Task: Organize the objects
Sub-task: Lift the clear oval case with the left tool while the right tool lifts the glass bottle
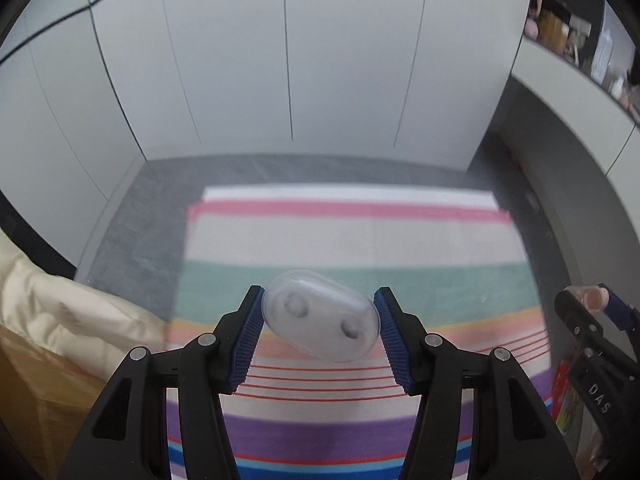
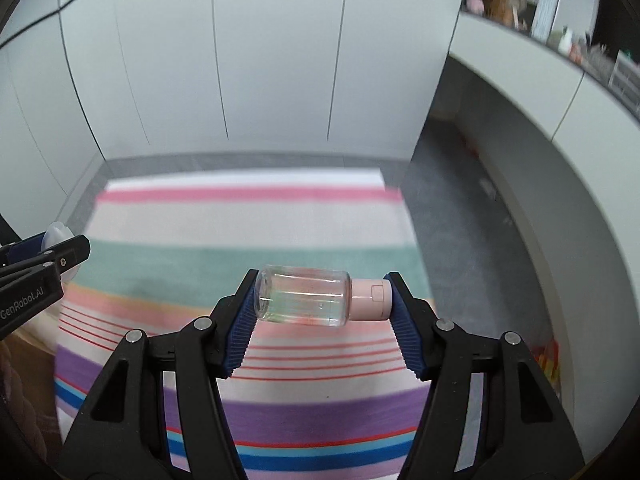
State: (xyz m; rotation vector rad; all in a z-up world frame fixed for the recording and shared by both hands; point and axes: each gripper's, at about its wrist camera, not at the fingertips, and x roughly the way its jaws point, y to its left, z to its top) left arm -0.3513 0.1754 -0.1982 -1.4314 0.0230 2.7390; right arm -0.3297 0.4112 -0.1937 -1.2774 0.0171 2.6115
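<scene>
Case and bottle both held aloft over striped cloth.
Left claw pinches the clear case at its ends, tilted; right claw pinches the bottle lengthwise, base to pink cap. Risk: smooth rounded plastic may squirt from the pads; end-on cap grip could pivot and drop.

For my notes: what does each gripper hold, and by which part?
Left gripper: clear oval case, held at its two ends. Right gripper: clear bottle, lying sideways, held between base and pink cap.
</scene>
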